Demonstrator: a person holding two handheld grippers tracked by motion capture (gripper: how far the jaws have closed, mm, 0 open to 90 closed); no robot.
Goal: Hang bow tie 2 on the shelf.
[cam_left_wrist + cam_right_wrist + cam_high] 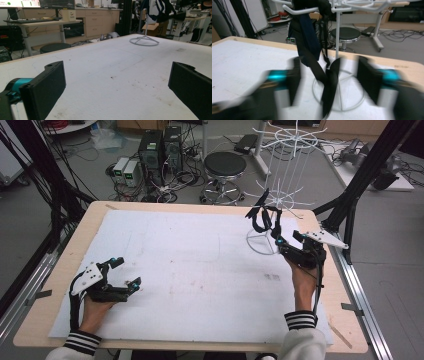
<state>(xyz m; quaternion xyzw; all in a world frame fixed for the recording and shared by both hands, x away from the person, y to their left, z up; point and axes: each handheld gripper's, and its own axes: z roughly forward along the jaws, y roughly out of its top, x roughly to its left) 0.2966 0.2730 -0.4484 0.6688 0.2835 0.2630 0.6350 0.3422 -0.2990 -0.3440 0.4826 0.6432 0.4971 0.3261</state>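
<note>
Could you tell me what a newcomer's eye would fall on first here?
A tall white wire rack stands at the table's far right corner, a black strap hanging from one of its arms. The right gripper is beside that strap, its fingers apart around the dangling end. The left gripper rests open on the white mat, near left.

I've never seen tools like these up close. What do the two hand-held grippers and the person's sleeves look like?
Each gripper, left gripper and right gripper, is black with two flat black jaws, teal accents near them, and a pale grey three-cornered plate on top. A black cable trails from the right one. The sleeves are white with black-and-white striped cuffs.
</note>
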